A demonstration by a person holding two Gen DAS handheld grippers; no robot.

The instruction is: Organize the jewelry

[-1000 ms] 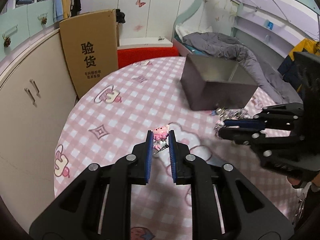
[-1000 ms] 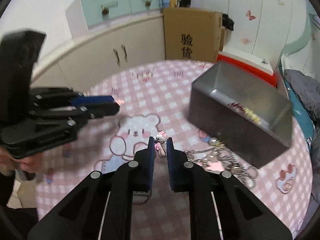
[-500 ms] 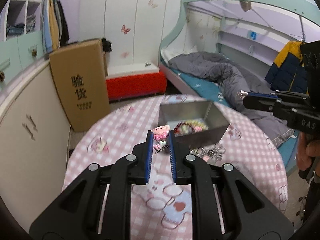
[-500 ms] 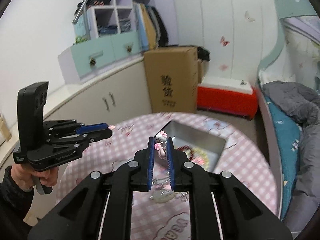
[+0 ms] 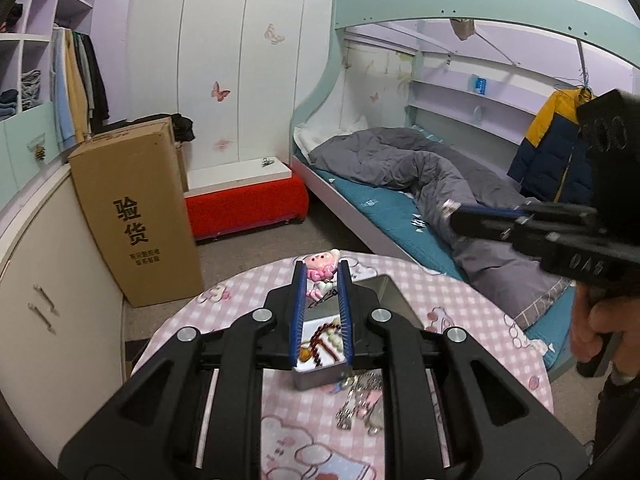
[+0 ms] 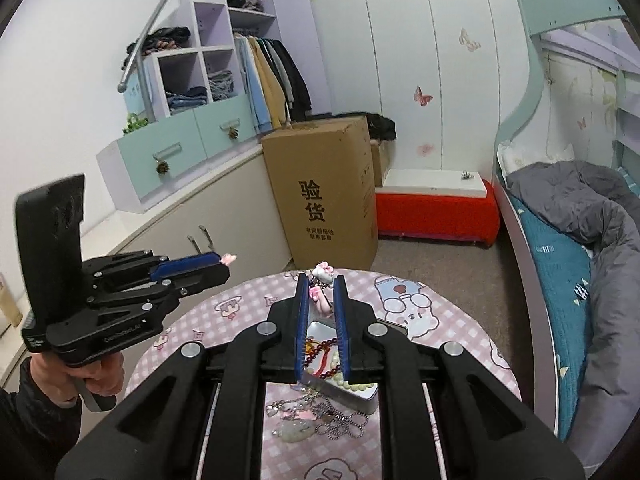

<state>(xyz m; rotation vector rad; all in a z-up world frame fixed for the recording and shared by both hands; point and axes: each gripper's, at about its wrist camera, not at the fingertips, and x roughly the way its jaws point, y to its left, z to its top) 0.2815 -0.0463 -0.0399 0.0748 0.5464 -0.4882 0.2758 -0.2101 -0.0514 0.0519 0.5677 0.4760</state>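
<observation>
My left gripper is shut on a pink pig charm and holds it high above the metal box. The box holds bead bracelets. My right gripper is shut on a white-and-pink cat charm, also high above the box, where dark red beads show. Each gripper shows in the other's view: the right one at right, the left one at left. A heap of chains and charms lies on the pink checked tablecloth in front of the box.
A tall cardboard box stands beyond the round table by the cream cabinets. A red bench and a bunk bed with a grey duvet lie behind. More chains lie by the box.
Both grippers have risen from near the tablecloth to well above the table, each still gripping its charm. The box and the chain heap now lie below them.
</observation>
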